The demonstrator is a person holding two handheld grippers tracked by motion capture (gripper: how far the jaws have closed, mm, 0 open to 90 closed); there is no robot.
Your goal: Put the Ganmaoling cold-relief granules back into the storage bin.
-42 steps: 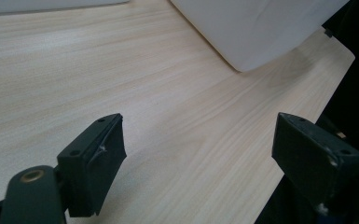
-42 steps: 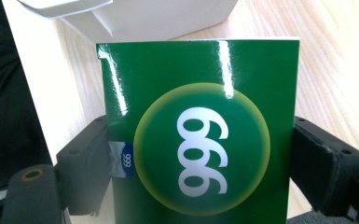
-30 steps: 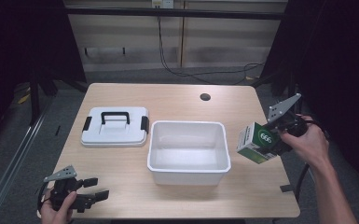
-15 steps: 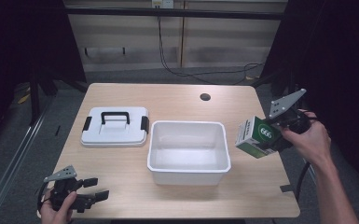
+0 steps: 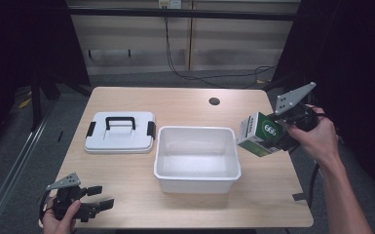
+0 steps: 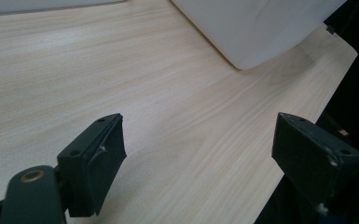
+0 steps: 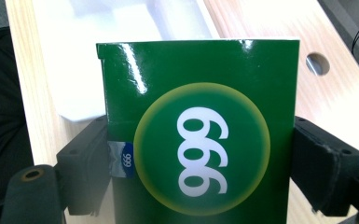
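Green box (image 7: 198, 135) between the right gripper (image 7: 200, 163) jaws, beside white bin (image 5: 197, 158)

Left gripper (image 5: 100, 197) low at seven o'clock, jaws wide apart, right gripper (image 5: 272, 134) raised at three o'clock, jaws clamped.

green box (image 5: 260, 135), white bin (image 5: 197, 158), white lid (image 5: 120, 132)

My wooden table (image 5: 126, 170) carries a white bin (image 5: 197, 158) ahead of my left jaws, with a handled white lid (image 5: 120, 131) beside it.
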